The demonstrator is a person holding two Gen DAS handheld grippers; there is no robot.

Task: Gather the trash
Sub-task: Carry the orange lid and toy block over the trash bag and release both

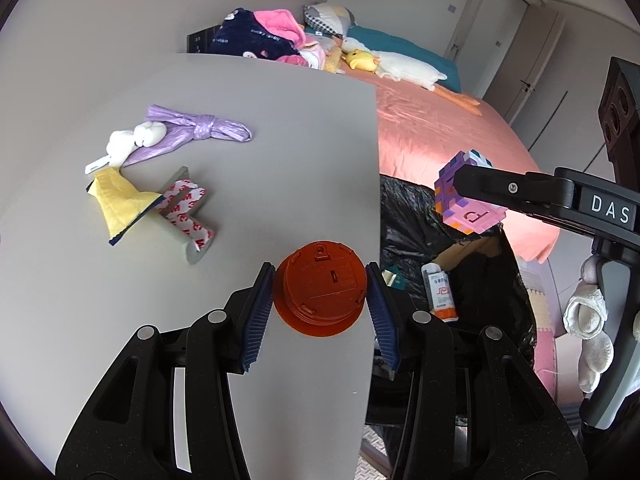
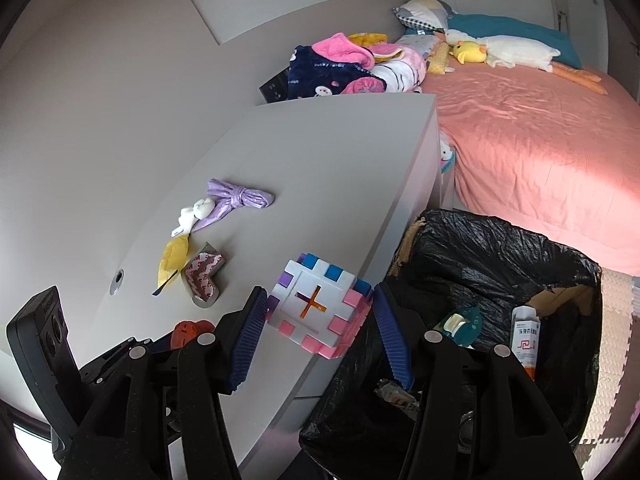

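My left gripper [image 1: 320,300] is shut on an orange round plastic part [image 1: 322,292], held over the white table's [image 1: 280,160] right edge. My right gripper [image 2: 318,312] is shut on a pink, white and purple puzzle cube [image 2: 318,310], held between the table and the black-lined trash bin [image 2: 480,264]. The cube also shows in the left wrist view [image 1: 468,196], above the bin [image 1: 420,208]. On the table lie a knotted purple bag [image 1: 200,128], a white tissue wad [image 1: 134,140], a yellow wrapper [image 1: 116,200] and 3M tape backing [image 1: 188,216].
The bin holds a white and orange box [image 2: 526,340], a teal item [image 2: 464,324] and cardboard. A pink bed [image 2: 540,140] with plush toys and folded clothes [image 2: 352,68] lies behind. A round hole [image 2: 117,278] sits in the table near the wall.
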